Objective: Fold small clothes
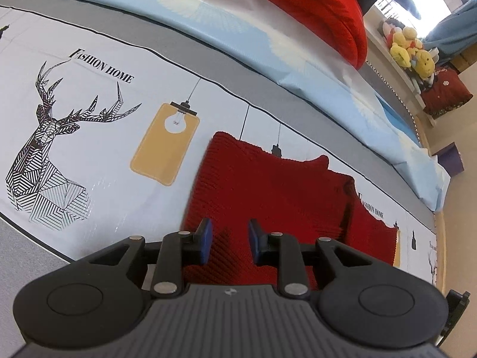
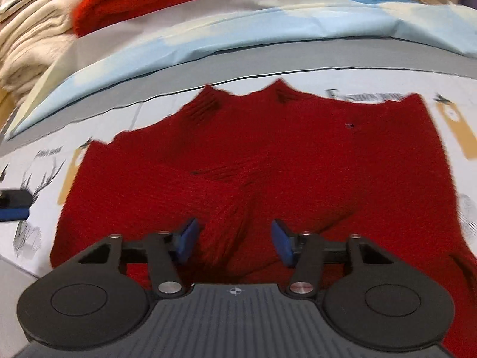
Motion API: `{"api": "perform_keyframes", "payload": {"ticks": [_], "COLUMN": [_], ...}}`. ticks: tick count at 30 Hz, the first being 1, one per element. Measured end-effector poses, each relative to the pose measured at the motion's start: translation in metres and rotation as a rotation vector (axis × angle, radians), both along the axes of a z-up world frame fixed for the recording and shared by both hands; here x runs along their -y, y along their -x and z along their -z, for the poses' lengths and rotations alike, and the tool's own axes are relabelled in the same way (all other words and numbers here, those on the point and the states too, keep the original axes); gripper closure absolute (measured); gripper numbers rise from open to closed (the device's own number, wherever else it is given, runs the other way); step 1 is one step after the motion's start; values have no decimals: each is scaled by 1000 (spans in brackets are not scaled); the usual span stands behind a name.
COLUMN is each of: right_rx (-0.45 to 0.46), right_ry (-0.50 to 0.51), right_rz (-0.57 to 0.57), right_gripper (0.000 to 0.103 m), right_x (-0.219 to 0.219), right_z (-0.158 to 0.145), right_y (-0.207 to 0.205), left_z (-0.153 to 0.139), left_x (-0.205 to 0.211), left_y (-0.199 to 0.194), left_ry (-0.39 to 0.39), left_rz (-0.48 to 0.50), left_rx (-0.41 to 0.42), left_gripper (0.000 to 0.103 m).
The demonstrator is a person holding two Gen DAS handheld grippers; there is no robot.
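Note:
A dark red knitted sweater [image 1: 268, 185] lies spread flat on a white printed bed cover [image 1: 98, 155]. My left gripper [image 1: 230, 240] hovers over the sweater's left edge. Its blue pads stand a little apart and only flat knit shows in the gap. In the right wrist view the sweater [image 2: 268, 149] fills the middle, neckline toward the far side. My right gripper [image 2: 234, 240] is over its near part, jaws apart. A raised ridge of knit runs between the pads, and neither pad presses on it. A finger of the left gripper [image 2: 13, 204] shows at the left edge.
A light blue folded sheet [image 1: 238, 32] runs along the far side of the cover. Behind it lies a bright red quilt [image 1: 322, 9], with a cream pile of cloth [image 2: 32, 38] beside it. Plush toys [image 1: 411, 50] sit on a shelf at right, past the bed's edge.

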State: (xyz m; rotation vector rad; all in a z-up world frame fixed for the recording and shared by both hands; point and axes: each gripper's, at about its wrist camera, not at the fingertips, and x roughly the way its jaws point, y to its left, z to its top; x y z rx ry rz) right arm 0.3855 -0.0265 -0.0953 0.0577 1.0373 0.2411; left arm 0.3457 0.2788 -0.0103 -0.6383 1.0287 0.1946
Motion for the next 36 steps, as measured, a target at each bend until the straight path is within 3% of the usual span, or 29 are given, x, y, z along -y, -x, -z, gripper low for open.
{"api": "perform_keyframes", "payload": {"ticks": [4,10,12,15,17,20,23,25,27,31,34,35,36], "right_rx": [8,-46,-22,20,-11,-42,-15,-18,-23,-34,-26,-12,4], "right_ry": [28,-85,-127,-188,-293,-413,-443,-453,-427,-281,-125,-113,-119], "right_rz": [123,275,324,380,403,382,276,199,146,93,60,62,67], "right_gripper": [57,61,78,79,77,73,56,52,43,39,59,79,92], "right_x": [30,76,90,110,125,129,107,89,69,39,27,27,30], "right_z": [-7,-6,-11,-19,-16,-15,-23,-25,-23,-7,5,4,0], "right_y": [-2,-8,-8,-14,-24,-28,-25,-25,-26,-26,-24,-20,-17], "left_z": [0,1,2,4,5,7,8,8,8,7,6,5,5], "left_x": [1,1,2,5,6,7,7,5,5,1,-3,-4,-4], "left_y": [1,0,-1,-3,-3,-4,-3,-3,-2,-1,0,0,0], "left_ry": [-5,-11,-9,-5,1,1,7,10,10,16,21,23,25], "left_rz": [2,-5,-1,3,5,10,4,3,4,4,-2,-3,-4], "left_rx": [-1,-9,-8,-14,-15,-18,-21,-21,-21,-21,-19,-18,-17], "left_gripper": [75,72,72,72,72,72,72,72,72,72,72,72,72]}}
